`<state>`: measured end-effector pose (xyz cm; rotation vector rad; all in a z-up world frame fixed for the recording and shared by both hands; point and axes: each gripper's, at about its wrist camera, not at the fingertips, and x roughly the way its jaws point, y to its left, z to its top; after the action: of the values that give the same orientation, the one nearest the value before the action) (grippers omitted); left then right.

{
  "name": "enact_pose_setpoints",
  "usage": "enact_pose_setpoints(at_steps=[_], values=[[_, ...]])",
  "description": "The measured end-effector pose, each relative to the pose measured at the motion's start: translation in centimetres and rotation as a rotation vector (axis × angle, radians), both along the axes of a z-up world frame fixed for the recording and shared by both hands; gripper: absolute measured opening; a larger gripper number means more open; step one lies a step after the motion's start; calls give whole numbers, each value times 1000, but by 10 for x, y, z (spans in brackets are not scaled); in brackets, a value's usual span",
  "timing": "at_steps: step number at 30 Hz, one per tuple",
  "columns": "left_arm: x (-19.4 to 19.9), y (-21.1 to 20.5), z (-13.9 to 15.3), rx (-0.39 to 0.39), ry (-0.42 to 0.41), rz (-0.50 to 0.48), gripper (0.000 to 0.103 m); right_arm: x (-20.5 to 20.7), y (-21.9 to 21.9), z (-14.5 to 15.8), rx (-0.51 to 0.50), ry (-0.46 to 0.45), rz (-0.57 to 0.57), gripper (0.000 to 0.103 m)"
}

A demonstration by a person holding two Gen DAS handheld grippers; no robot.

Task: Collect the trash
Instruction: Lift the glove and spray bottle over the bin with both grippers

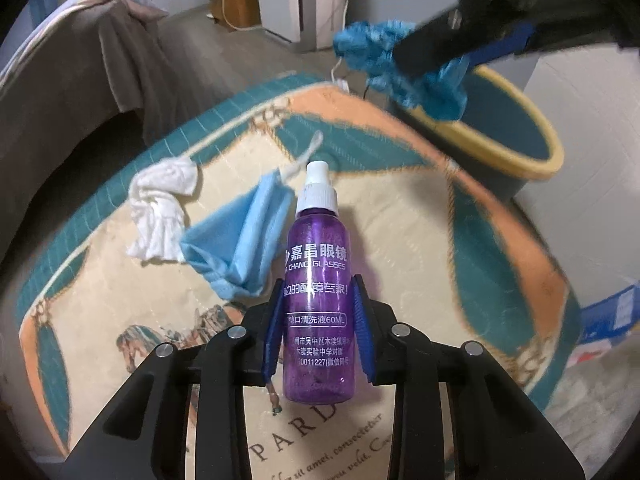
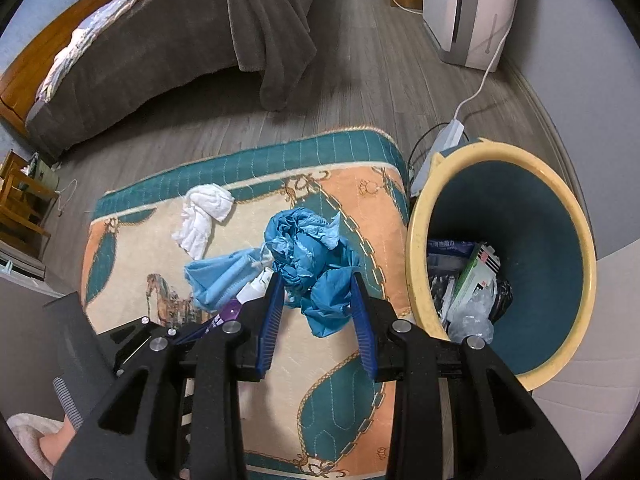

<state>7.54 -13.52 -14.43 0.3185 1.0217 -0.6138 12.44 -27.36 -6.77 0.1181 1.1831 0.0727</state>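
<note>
My left gripper has its blue ribbed fingers clenched on the translucent purple plastic spray bottle with a white nozzle, which lies on the teal, orange and cream quilted cushion; beside it lie a crumpled light blue face mask and a wad of white tissue; my right gripper is grasping a crumpled blue plastic glove above the cushion, just beside the round yellow-rimmed, teal-lined trash bin that already holds wrappers.
</note>
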Motion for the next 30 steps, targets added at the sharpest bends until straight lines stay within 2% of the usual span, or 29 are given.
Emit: enact_pose_setpoints(at_steps=[9, 13, 18, 30], values=[[7, 21, 64, -143, -68, 74, 33, 0, -4, 18, 32, -43, 4, 33], [13, 32, 87, -149, -99, 132, 33, 1, -17, 38, 33, -96, -14, 33], [11, 28, 97, -149, -103, 155, 33, 1, -36, 59, -18, -156, -27, 33], [12, -19, 94, -109, -74, 104, 33, -4, -72, 61, -30, -159, -67, 33]])
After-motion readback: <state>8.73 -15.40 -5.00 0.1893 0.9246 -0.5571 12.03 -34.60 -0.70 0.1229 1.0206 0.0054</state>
